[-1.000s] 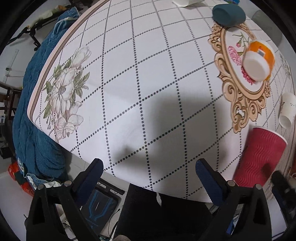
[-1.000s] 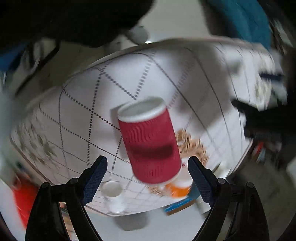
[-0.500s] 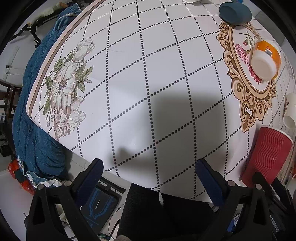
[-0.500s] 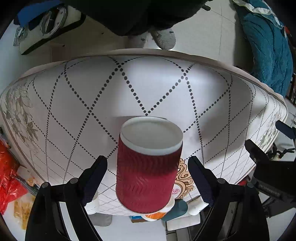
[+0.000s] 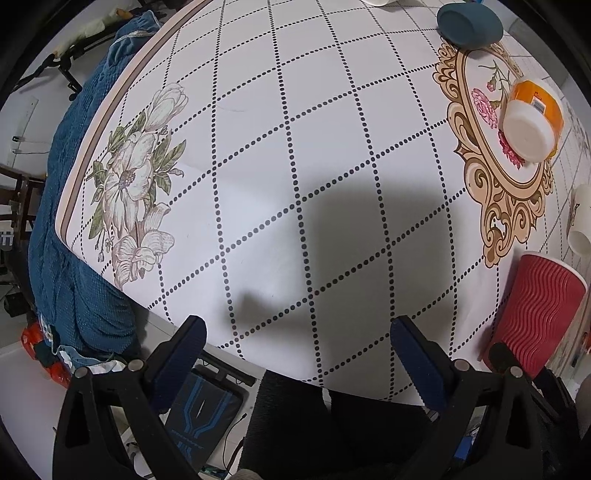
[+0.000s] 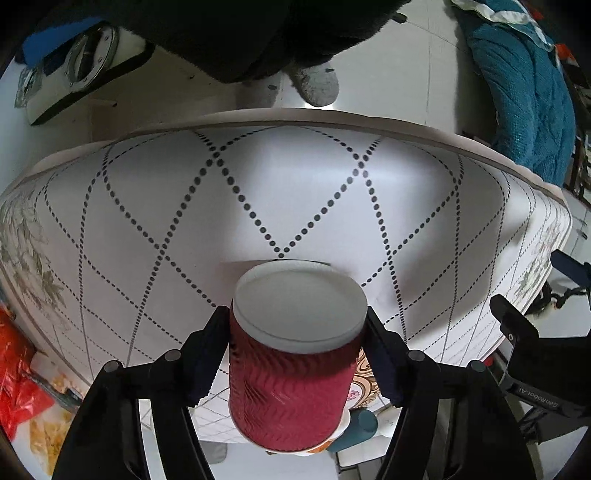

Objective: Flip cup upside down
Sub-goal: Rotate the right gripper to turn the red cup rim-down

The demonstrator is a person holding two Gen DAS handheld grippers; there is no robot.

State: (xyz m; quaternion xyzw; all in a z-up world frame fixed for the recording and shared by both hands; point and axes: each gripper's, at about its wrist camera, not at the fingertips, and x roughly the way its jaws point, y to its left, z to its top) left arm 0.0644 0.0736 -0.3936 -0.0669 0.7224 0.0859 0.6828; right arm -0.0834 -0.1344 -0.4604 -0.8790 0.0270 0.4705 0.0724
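A red ribbed paper cup fills the middle of the right wrist view, its white base turned toward the camera. My right gripper has its fingers against both sides of the cup, shut on it. The same cup shows at the right edge of the left wrist view, standing on the white patterned tablecloth near its front edge. My left gripper is open and empty, over the table's near edge, well left of the cup.
An orange cup with a white base lies on the ornate oval print. A teal cup lies at the far side, a white cup at the right edge. Blue cloth hangs off the table's left.
My right gripper has closed in on the red cup and now grips its sides; it was open around it before. The left gripper has hardly moved.
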